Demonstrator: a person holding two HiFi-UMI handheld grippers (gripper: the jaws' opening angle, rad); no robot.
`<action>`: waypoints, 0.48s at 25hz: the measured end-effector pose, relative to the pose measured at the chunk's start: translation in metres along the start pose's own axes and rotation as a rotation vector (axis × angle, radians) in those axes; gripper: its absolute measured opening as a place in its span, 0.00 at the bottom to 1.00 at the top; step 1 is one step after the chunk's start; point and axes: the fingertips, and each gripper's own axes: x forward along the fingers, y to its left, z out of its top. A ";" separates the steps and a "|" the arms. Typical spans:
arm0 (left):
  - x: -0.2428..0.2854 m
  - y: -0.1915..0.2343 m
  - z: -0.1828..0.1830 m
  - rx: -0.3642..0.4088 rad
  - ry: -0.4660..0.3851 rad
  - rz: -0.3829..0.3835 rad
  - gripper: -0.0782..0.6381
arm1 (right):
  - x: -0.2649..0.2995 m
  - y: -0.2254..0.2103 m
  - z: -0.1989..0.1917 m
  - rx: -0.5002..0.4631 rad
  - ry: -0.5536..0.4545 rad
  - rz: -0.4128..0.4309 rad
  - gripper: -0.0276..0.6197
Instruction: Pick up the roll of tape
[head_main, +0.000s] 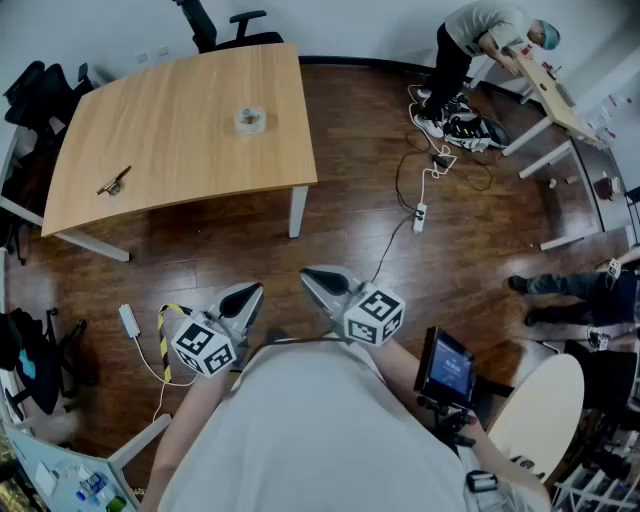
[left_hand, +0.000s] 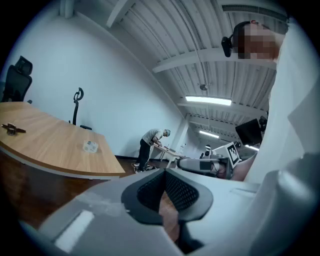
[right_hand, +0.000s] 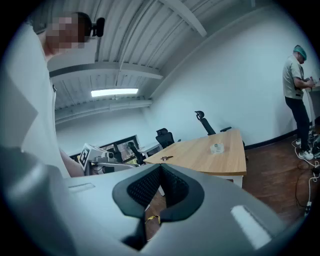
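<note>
Head view: both grippers held low in front of the wearer's torso at 6 o'clock, noses pointing up-frame toward 12, close together but not touching. Left gripper (head_main: 252, 292) jaws together, nothing between the pads, as its own view shows. Right gripper (right_hand: 160, 168) jaws also together, nothing between them. Each carries its marker cube near the body.

Roll of tape (head_main: 250, 119) lies flat on the wooden desk (head_main: 170, 150), in the desk's right half, toward the far edge, at about 11 o'clock from the grippers and well apart from both. It is clear or pale, hole facing up. In the left gripper view it sits on the desk at 10 o'clock of the jaws; in the right gripper view at 1 o'clock.

Small dark tool (head_main: 114, 183) lies on the same desk near its left edge, at 8 o'clock of the tape, well apart from it.

Black office chair (head_main: 225, 28) stands behind the desk at 12 o'clock. A person (head_main: 472, 45) bends over a second desk (head_main: 548, 95) at 2 o'clock. White power strip (head_main: 420, 215) with cables lies on the dark wood floor (head_main: 350, 230) between the two desks. A small screen (head_main: 448, 365) on a stand is at 4 o'clock beside the wearer
</note>
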 end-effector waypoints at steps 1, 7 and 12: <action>-0.007 0.009 0.000 0.010 -0.005 0.020 0.11 | 0.010 0.003 0.001 -0.015 0.001 0.018 0.05; -0.030 0.030 0.000 0.021 -0.018 0.104 0.11 | 0.030 0.019 -0.003 -0.052 0.022 0.072 0.05; -0.016 0.028 0.000 0.032 -0.005 0.084 0.12 | 0.025 0.008 -0.004 -0.039 0.018 0.049 0.05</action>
